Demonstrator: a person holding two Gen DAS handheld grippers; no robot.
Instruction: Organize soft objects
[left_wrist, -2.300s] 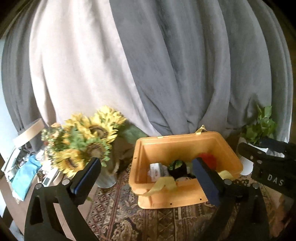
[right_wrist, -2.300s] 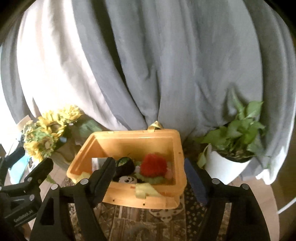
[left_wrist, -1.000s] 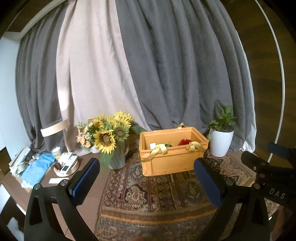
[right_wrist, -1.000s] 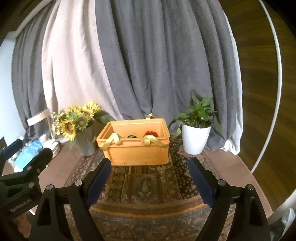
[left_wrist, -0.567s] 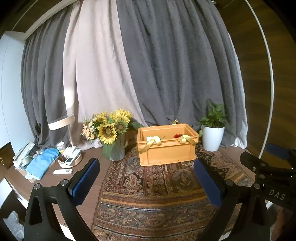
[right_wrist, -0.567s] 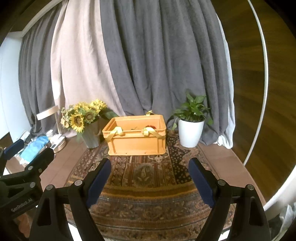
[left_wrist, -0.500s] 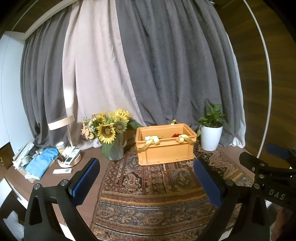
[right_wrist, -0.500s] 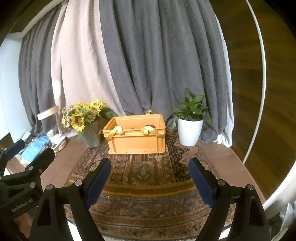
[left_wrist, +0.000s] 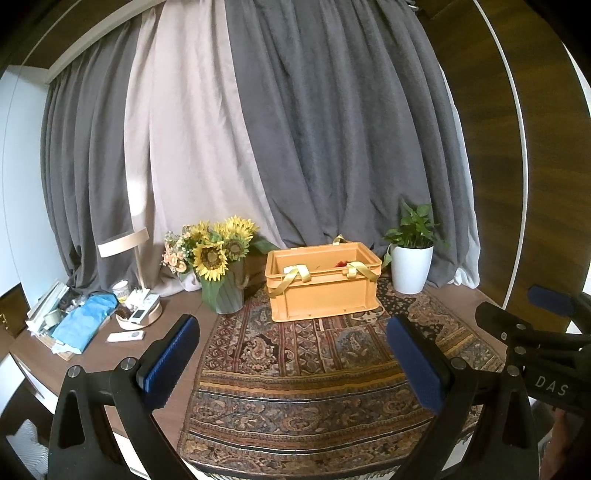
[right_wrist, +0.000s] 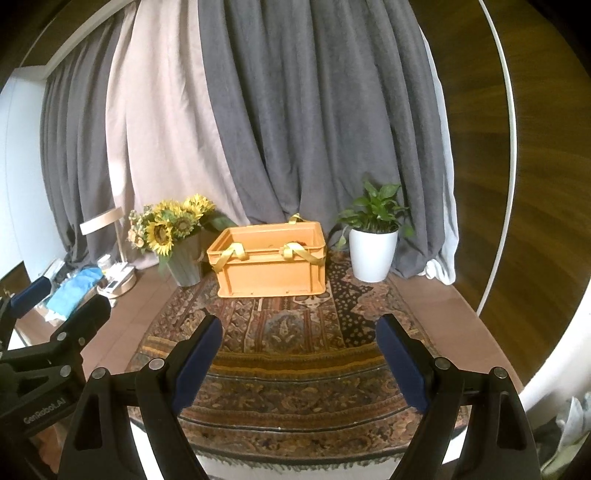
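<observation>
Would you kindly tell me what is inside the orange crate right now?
Over the orange crate's rim, only a bit of red object and something white show. Its walls hide the rest of the contents.

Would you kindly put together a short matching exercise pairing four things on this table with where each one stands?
Things:
1. orange crate
2. sunflower vase
3. potted plant
4. blue cloth

Places:
A. right of the crate, by the grey curtain
B. far left, off the rug
C. middle of the rug's far end
D. just left of the crate

Pairs: 1-C, 2-D, 3-A, 4-B
</observation>
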